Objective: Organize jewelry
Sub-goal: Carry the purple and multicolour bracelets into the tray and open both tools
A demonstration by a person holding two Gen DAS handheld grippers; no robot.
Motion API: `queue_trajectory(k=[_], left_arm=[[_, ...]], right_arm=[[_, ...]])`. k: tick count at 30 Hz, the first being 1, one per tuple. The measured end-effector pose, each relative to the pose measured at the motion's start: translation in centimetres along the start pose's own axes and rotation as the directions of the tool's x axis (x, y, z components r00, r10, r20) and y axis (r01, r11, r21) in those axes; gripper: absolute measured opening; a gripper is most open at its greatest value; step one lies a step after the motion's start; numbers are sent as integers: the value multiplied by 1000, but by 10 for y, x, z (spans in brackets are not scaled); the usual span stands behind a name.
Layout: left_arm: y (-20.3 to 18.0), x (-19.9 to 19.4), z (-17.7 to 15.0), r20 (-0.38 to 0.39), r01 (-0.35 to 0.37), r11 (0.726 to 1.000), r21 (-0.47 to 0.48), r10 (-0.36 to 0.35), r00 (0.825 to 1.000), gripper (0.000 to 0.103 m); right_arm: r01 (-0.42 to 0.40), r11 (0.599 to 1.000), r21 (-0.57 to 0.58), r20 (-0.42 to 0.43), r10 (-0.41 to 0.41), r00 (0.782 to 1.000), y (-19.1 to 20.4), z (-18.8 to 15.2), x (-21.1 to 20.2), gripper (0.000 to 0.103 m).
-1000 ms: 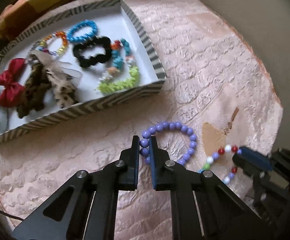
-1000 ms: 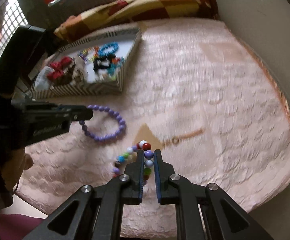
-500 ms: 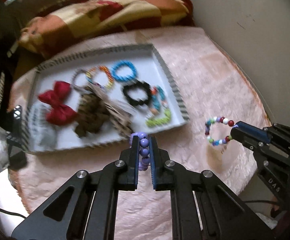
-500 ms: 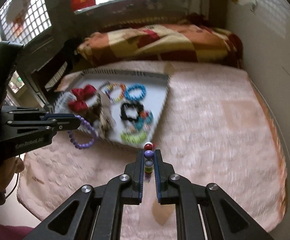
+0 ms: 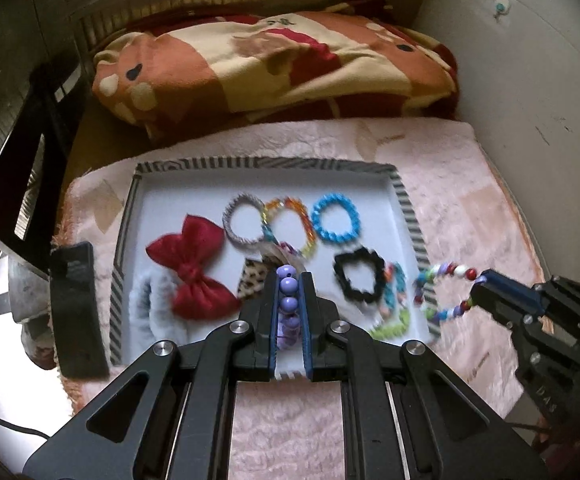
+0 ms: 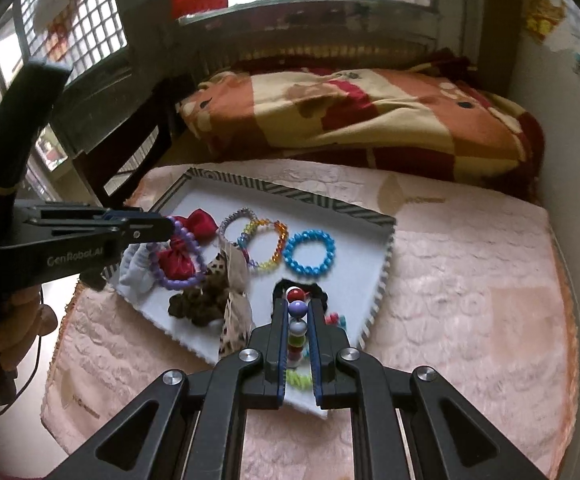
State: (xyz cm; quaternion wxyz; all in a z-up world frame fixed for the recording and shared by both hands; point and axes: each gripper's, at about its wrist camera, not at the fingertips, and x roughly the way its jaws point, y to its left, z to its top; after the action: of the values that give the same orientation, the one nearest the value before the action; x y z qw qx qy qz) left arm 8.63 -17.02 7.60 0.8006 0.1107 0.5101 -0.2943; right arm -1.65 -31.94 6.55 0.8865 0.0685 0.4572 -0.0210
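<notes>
My left gripper (image 5: pixel 288 280) is shut on a purple bead bracelet (image 5: pixel 288 304) and holds it in the air over the near part of the striped-rim white tray (image 5: pixel 405 208). The bracelet hangs as a loop in the right wrist view (image 6: pixel 182 256). My right gripper (image 6: pixel 297 304) is shut on a multicoloured bead bracelet (image 6: pixel 295 320), also held above the tray's near right side; it shows in the left wrist view (image 5: pixel 445 292).
The tray holds a red bow (image 5: pixel 194 268), blue (image 5: pixel 335 220), rainbow (image 5: pixel 290 224) and grey (image 5: pixel 242 220) bracelets, a black scrunchie (image 5: pixel 359 280), leopard bows and a green band. A folded blanket (image 5: pixel 274 68) lies behind; wall at right.
Both grippers lifted their bracelets off the pink cover and carried them up and over the tray. The jaws stayed shut on the beads.
</notes>
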Motion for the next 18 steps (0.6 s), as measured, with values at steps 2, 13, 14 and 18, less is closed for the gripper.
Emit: queue_trajectory(k=[2,13,14,18], left_arm=[[1,8,10,-3,-8,1000,-7,8,1000,8],[12,58,55,-53,-33,996,-82,29,998,8],[16,64,57,-62,-43,995,-94,37,997,8],[41,86,59,-101,-115,984,-136,101,990,8]], right_arm=[[-19,1000,-1,-19,19,1000,-2,8,13,9],[35,998,-57,-147,-43,988,-39,42,97,9],[52,997,-61,-154,-61,986,-43,43,103,9],[103,991,-89,-171,-116,978,-57,51,125,9]])
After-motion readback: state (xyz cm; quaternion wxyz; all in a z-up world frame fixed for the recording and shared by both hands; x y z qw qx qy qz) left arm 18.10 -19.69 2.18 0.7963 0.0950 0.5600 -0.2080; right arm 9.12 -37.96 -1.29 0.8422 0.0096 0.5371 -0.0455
